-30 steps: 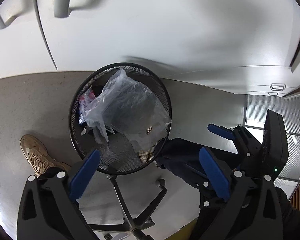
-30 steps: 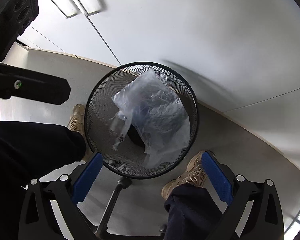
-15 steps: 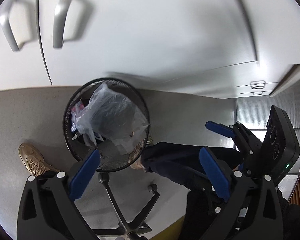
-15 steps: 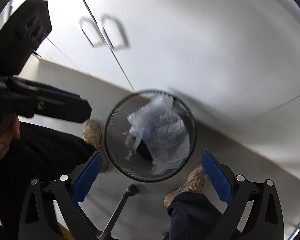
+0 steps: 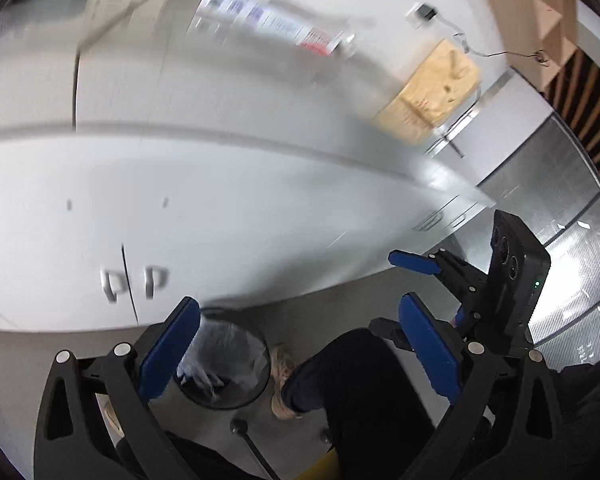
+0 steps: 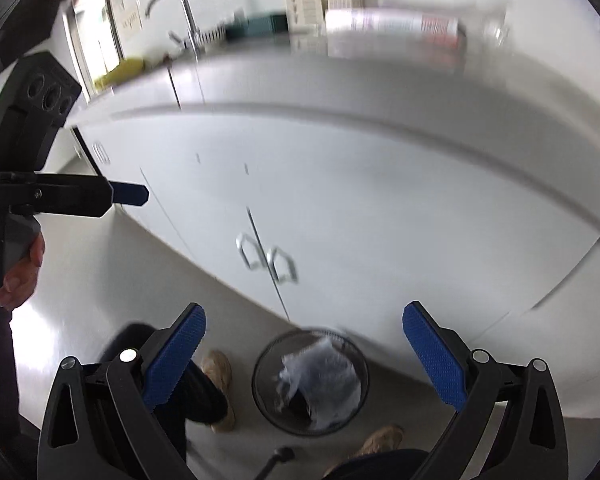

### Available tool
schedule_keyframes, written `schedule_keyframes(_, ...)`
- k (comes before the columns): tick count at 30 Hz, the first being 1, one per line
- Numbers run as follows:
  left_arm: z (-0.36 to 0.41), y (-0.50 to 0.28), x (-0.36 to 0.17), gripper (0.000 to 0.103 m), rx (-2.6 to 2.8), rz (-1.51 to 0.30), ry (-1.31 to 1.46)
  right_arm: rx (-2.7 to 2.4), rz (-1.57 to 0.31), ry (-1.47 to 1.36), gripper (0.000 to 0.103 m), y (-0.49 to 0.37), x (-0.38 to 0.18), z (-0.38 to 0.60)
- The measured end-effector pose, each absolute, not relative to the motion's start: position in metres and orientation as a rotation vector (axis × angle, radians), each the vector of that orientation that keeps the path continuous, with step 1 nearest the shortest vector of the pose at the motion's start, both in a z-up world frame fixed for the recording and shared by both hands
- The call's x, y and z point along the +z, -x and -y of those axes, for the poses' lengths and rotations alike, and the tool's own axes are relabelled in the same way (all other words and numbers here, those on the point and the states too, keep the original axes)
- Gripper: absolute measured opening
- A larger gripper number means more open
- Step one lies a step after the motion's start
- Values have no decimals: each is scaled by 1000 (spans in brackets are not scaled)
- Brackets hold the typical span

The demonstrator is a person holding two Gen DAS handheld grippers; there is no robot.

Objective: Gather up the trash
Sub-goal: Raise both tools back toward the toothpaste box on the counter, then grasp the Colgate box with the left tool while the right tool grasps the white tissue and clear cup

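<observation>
A black mesh trash bin (image 6: 310, 380) stands on the floor against the white cabinets, with a clear plastic bag (image 6: 320, 376) and other trash inside. It also shows in the left wrist view (image 5: 228, 360), partly behind my left finger. My left gripper (image 5: 296, 356) is open and empty, well above the bin. My right gripper (image 6: 304, 354) is open and empty, also high above the bin. The right gripper also shows in the left wrist view (image 5: 416, 264). The left gripper appears at the left edge of the right wrist view (image 6: 128, 194).
White cabinet doors with handles (image 6: 266, 256) run under a countertop (image 6: 340, 92) with a sink faucet (image 6: 180, 20), boxes and a blurred bottle. A cardboard piece (image 5: 428, 92) lies on the counter. My legs, tan shoes (image 5: 282, 376) and a chair base (image 6: 280, 456) are below.
Both grippers have risen and tilted up from the bin. The bin now looks small and low in both views, and the countertop has come into view. Both stay open.
</observation>
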State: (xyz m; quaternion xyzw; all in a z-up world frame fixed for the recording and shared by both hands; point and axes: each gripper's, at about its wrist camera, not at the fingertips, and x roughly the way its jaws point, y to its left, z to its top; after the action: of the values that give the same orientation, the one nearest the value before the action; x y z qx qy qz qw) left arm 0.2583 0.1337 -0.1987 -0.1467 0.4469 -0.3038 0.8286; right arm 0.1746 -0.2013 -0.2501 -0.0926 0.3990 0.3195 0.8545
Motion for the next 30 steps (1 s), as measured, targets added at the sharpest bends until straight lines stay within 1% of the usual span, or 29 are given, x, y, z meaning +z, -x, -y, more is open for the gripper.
schedule_keyframes(6, -135, -277, -137, 99, -633, -837, 258, 655, -655, 212, 100, -184, -172, 217)
schedule_keyframes(10, -131, -298, -107, 99, -620, -771, 190, 624, -580, 236, 100, -206, -140, 226)
schedule_keyframes(13, -131, -320, -80, 99, -591, -713, 61, 598, -541, 269, 100, -229, -124, 228)
schedule_keyframes(18, -124, -364, -44, 99, -586, -634, -102, 569, -513, 287, 100, -275, -109, 234)
schedule_keyframes(23, -102, -406, -27, 99, -596, -583, -256, 548, -512, 314, 100, -309, -108, 235)
schedule_keyframes(26, -89, -427, -26, 99, -628, -548, -370, 537, -525, 302, 100, -335, -108, 240)
schedule_keyframes(30, -70, -471, -35, 99, -677, -604, -455, 531, -556, 267, 100, -381, -109, 245)
